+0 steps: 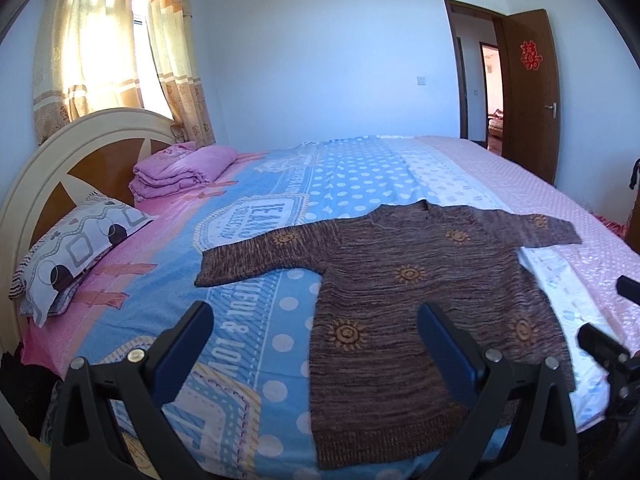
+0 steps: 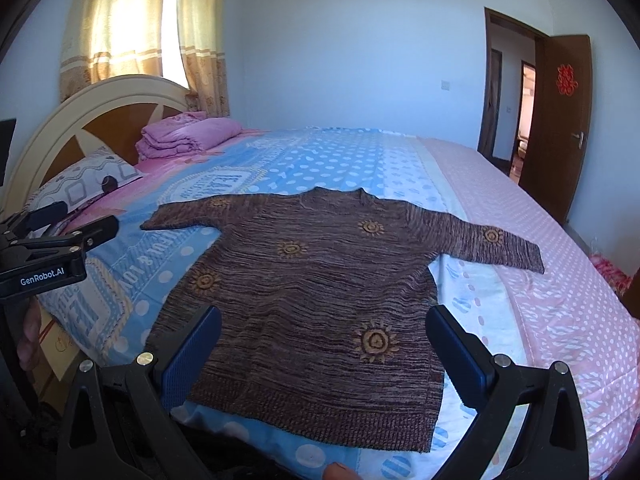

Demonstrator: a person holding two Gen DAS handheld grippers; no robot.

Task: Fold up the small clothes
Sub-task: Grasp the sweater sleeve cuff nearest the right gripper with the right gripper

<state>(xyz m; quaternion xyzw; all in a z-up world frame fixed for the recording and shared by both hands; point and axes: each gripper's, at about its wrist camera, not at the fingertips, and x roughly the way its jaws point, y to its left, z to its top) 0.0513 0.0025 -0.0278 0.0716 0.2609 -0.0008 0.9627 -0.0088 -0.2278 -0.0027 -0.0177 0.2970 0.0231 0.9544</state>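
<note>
A small brown knitted sweater (image 1: pixel 420 288) with orange sun motifs lies flat on the bed, both sleeves spread out, hem toward me. It also shows in the right wrist view (image 2: pixel 320 280). My left gripper (image 1: pixel 316 316) is open and empty, held above the bed's near edge by the sweater's left hem corner. My right gripper (image 2: pixel 324 316) is open and empty, held above the sweater's hem. The left gripper also shows at the left edge of the right wrist view (image 2: pixel 64 228). The right gripper shows at the right edge of the left wrist view (image 1: pixel 612 344).
The bed (image 1: pixel 280 200) has a blue dotted and pink cover. A patterned pillow (image 1: pixel 76 248) and a folded pink blanket (image 1: pixel 184 172) lie by the headboard (image 1: pixel 80 148). An open brown door (image 1: pixel 532 92) is at the far right. Curtains (image 1: pixel 112 52) hang behind.
</note>
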